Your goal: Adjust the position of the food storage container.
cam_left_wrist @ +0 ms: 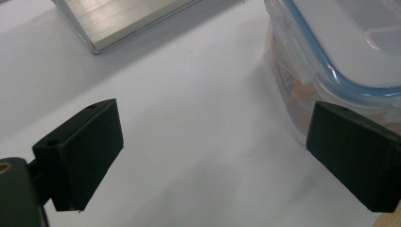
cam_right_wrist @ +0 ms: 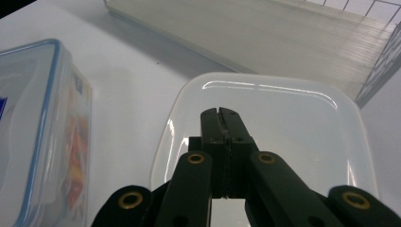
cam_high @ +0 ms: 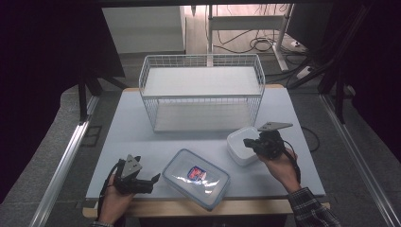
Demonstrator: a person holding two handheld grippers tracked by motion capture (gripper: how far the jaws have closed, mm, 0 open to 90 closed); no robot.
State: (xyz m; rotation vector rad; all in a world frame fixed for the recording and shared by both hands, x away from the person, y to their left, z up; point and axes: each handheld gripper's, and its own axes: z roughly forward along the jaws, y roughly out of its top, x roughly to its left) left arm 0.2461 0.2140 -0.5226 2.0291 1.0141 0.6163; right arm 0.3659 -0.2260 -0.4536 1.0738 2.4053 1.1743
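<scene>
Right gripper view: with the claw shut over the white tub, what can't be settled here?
- Whether the right claw pinches the white tub's near rim: its own jaws cover that edge.
- High view: same contact too small, behind the gripper body.
- Lidded box contents: blurred through the wall, cut off at the left edge.

Dim, dark frame edges in the high view; overhead glare glints on the lidded container; gripper views look soft.
</scene>
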